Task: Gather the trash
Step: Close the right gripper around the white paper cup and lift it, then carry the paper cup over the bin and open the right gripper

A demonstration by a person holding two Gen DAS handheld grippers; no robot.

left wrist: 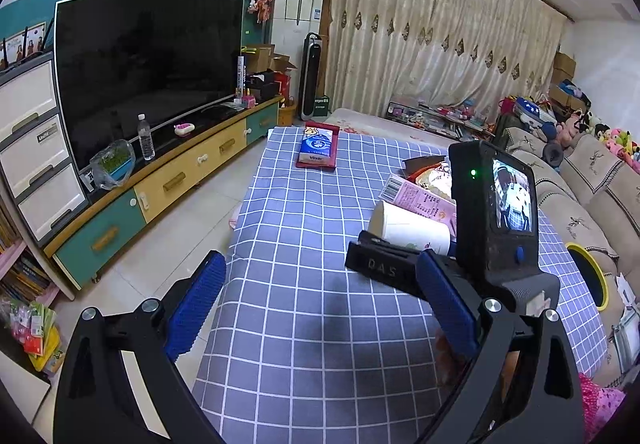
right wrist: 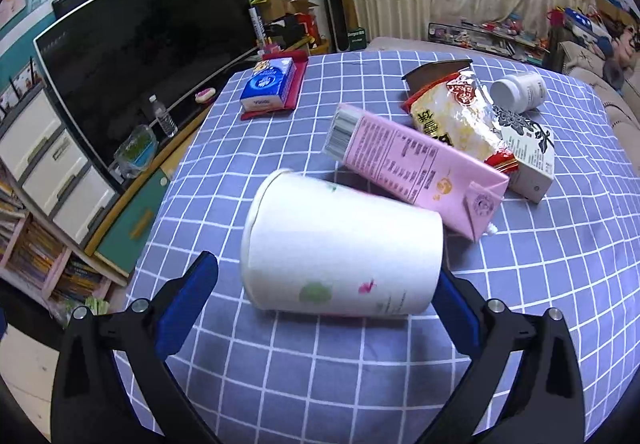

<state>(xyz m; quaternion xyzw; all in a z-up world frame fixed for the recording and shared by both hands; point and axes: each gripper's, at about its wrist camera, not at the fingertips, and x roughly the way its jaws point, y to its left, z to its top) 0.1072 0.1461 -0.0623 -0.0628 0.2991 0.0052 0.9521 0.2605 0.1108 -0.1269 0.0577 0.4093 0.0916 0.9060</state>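
The white paper cup [right wrist: 340, 248] lies on its side on the checked worktop [right wrist: 320, 376], long axis left to right, mouth left. The right gripper [right wrist: 320, 296] is nearer, wide open, gripping nothing, straddling the cup. The left gripper [left wrist: 320, 300] is open and empty.

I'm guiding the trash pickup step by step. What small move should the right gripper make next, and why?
Probably ease the right gripper forward and close on the paper cup. The cup lies on its side on the checked tablecloth, just ahead of the open blue fingers, nearer than the pink carton.
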